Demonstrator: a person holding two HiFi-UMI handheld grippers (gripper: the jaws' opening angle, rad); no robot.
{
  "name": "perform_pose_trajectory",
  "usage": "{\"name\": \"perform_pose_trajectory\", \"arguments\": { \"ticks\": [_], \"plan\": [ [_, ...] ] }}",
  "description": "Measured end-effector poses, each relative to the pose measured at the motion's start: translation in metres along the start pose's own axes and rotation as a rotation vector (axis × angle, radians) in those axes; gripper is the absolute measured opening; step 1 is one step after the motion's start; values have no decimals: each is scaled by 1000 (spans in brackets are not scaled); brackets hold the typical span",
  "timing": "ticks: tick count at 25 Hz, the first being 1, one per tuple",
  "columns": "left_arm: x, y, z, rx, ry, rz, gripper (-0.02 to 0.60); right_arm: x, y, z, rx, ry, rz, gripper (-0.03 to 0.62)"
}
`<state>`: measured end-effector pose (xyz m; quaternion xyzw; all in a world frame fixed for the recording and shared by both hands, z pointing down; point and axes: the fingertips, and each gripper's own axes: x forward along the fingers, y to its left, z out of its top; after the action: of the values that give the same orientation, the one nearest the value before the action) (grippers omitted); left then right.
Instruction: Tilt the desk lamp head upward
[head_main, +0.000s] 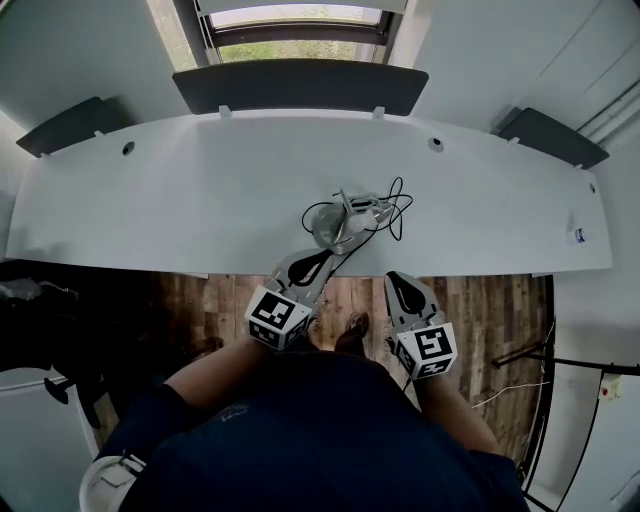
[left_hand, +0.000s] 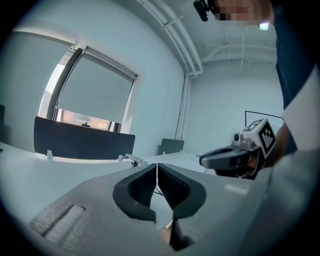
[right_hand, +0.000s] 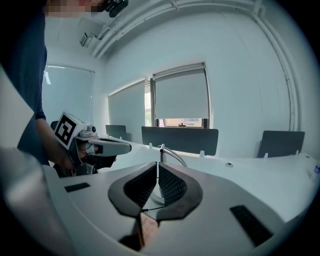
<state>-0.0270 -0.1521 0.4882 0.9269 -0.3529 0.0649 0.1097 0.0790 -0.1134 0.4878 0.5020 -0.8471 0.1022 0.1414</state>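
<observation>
Both pressed together, holding nothing: left gripper over the desk's near edge, right gripper just off it. Desk lamp mid-desk, close to that edge.

Soft daylight from the window; frames sharp, with fisheye bending and dark corners.

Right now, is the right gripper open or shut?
Shut. The jaws of the right gripper meet, nothing between; the desk lamp stands beyond.
</observation>
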Motion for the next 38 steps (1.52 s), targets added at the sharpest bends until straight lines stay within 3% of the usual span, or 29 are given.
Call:
{"name": "perform_pose_trajectory", "arguments": {
  "ticks": [10,17,23,29,35,38],
  "plan": [
    [60,27,-23,43,91,96,23,71,-51,-14,-65,41,25,16],
    [86,45,-38,54,155,149,93,111,-73,-30,-146,99,33,86],
    [112,58,-45,111,185,187,126,149,-90,-38,-234,120,-4,137],
    [130,69,-49,129,204,204,126,182,-96,-49,-406,97,-9,138],
    [140,71,-48,153,195,198,126,204,-104,-58,-466,112,-43,130],
    [140,71,-49,159,195,192,126,210,-110,-59,-471,119,-69,78]
  ]
}}
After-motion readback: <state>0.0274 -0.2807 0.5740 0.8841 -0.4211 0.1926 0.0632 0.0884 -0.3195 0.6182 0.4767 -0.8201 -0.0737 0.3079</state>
